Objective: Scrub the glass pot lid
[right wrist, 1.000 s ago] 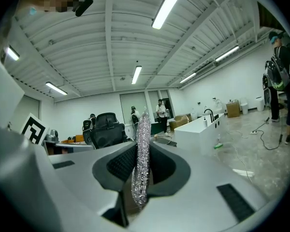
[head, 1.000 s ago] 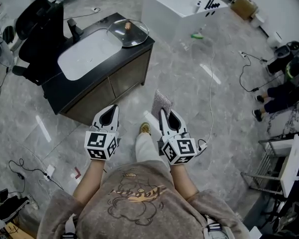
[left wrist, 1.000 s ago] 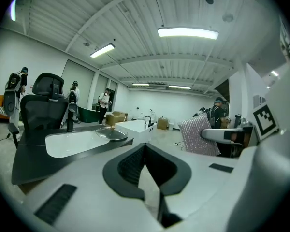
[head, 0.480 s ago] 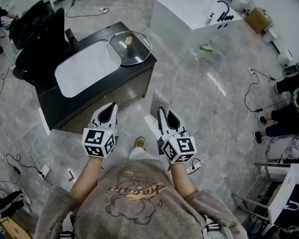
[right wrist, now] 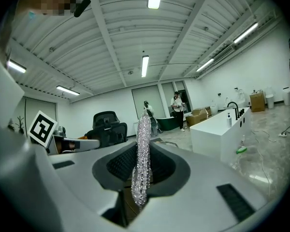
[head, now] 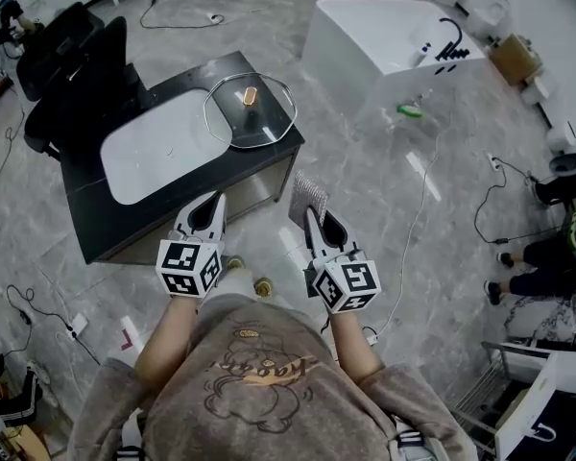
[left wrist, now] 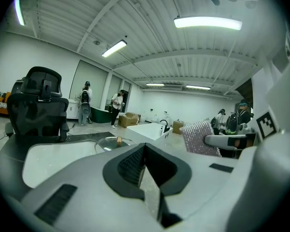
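- The left gripper is clenched shut with nothing in it (its own view shows the dark pads meeting edge to edge)
- The right gripper grasps a silvery scouring cloth; the cloth stands on edge between the pads and pokes out past the tips
- Both grippers are held side by side in front of the person's chest, over the grey floor and short of the cabinet front
- The glass pot lid lies flat, knob up, at the right end of the black counter
- The lid sits just beside the white sink basin and is well apart from both grippers
- A black office chair stands behind the counter
- A white tub sits on the floor farther off to the right
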`<act>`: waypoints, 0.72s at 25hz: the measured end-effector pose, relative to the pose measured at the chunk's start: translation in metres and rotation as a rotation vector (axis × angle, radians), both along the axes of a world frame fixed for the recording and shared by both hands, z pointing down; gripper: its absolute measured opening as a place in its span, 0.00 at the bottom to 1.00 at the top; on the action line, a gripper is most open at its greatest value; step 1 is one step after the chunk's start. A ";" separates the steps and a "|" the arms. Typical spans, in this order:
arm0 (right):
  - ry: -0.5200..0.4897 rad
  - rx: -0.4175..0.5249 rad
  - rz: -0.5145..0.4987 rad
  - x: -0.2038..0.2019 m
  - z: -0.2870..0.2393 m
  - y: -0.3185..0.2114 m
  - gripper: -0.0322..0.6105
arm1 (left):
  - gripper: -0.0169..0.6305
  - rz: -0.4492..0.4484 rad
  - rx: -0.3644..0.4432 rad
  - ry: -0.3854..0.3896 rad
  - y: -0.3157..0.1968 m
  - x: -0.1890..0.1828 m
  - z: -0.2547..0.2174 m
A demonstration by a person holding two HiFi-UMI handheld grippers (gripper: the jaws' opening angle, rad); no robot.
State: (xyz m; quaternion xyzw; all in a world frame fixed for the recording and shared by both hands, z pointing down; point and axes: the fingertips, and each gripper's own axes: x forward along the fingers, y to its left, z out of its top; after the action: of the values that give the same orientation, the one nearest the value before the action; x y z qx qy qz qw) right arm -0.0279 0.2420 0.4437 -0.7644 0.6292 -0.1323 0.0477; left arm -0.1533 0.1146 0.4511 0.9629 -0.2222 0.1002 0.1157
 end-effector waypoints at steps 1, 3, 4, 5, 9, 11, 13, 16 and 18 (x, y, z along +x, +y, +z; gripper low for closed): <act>-0.002 -0.004 -0.003 0.005 0.002 -0.005 0.17 | 0.05 0.002 0.002 -0.001 -0.005 0.005 0.001; -0.008 -0.012 -0.006 0.014 0.007 -0.017 0.17 | 0.05 0.002 0.005 -0.005 -0.016 0.016 0.003; -0.010 -0.014 -0.008 0.019 0.009 -0.022 0.17 | 0.05 0.001 0.006 -0.006 -0.022 0.021 0.005; -0.011 -0.017 -0.009 0.025 0.011 -0.028 0.17 | 0.05 0.000 0.007 -0.005 -0.029 0.027 0.006; -0.009 -0.030 -0.014 0.052 0.017 -0.055 0.17 | 0.05 -0.006 0.005 0.003 -0.057 0.054 0.012; -0.008 -0.037 -0.019 0.066 0.019 -0.070 0.17 | 0.05 -0.010 -0.001 0.006 -0.072 0.069 0.015; -0.004 -0.044 -0.025 0.082 0.020 -0.088 0.17 | 0.05 -0.009 -0.003 0.008 -0.087 0.086 0.017; -0.004 -0.055 -0.044 0.102 0.023 -0.119 0.17 | 0.05 -0.010 -0.006 0.007 -0.113 0.109 0.020; -0.005 -0.062 -0.061 0.114 0.024 -0.141 0.17 | 0.05 -0.012 -0.011 -0.003 -0.132 0.123 0.023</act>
State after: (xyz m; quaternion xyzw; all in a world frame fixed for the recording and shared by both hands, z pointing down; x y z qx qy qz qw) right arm 0.0863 0.1008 0.4676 -0.7456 0.6477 -0.1549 0.0217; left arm -0.0308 -0.0174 0.4741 0.9608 -0.2273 0.1024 0.1213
